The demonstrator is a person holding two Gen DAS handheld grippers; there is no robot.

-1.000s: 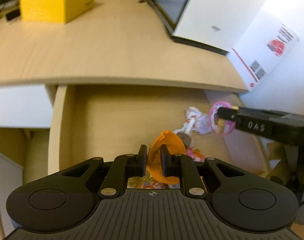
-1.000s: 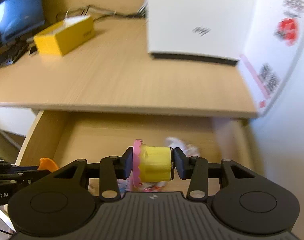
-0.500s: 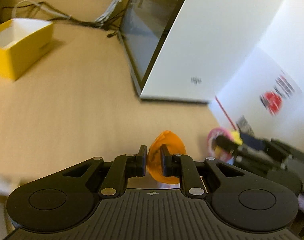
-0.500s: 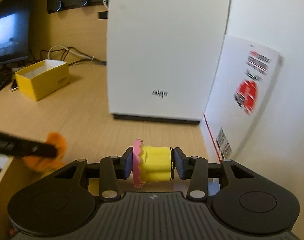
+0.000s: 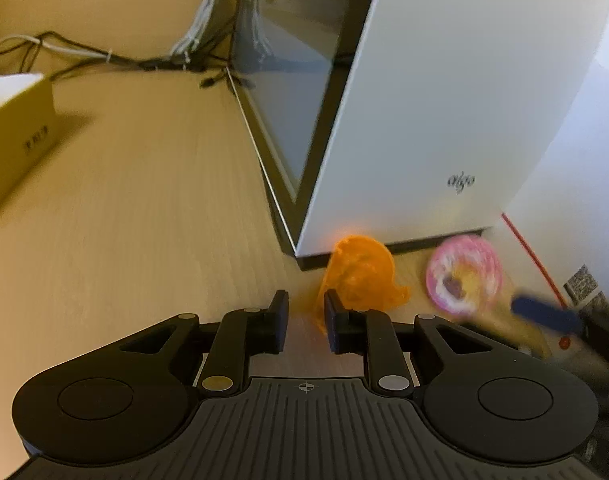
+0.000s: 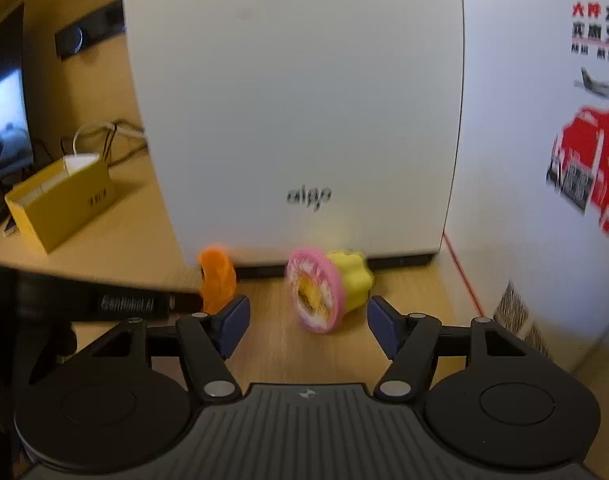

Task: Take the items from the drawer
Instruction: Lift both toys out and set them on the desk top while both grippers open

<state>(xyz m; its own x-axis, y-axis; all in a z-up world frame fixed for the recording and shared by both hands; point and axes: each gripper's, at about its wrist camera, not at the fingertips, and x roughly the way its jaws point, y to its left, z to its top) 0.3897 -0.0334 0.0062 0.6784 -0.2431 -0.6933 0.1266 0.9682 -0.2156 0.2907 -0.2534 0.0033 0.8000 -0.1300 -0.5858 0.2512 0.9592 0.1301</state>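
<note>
An orange crumpled toy [image 5: 360, 276] rests on the wooden desk top [image 5: 144, 220], just past the right fingertip of my left gripper [image 5: 305, 320]. That gripper is a little open, and only desk shows in its gap. A pink and yellow cupcake toy [image 6: 324, 288] lies on its side on the desk just beyond my right gripper [image 6: 308, 320], which is wide open and apart from it. The cupcake toy [image 5: 464, 276] and a blurred blue pad of the right gripper [image 5: 544, 316] show in the left wrist view. The orange toy [image 6: 216, 280] shows beside the left gripper's finger [image 6: 144, 304]. The drawer is out of view.
A white computer case [image 6: 296, 120] stands right behind both toys. A white carton with red print [image 6: 544, 160] walls the right side. A yellow open box [image 6: 60, 204] sits at the left, with cables [image 5: 184, 52] behind it and a monitor [image 6: 4, 100] at the far left.
Both grippers rose from the drawer to the desk top and moved toward the white case. Each has opened: the orange toy and the cupcake toy now lie on the desk.
</note>
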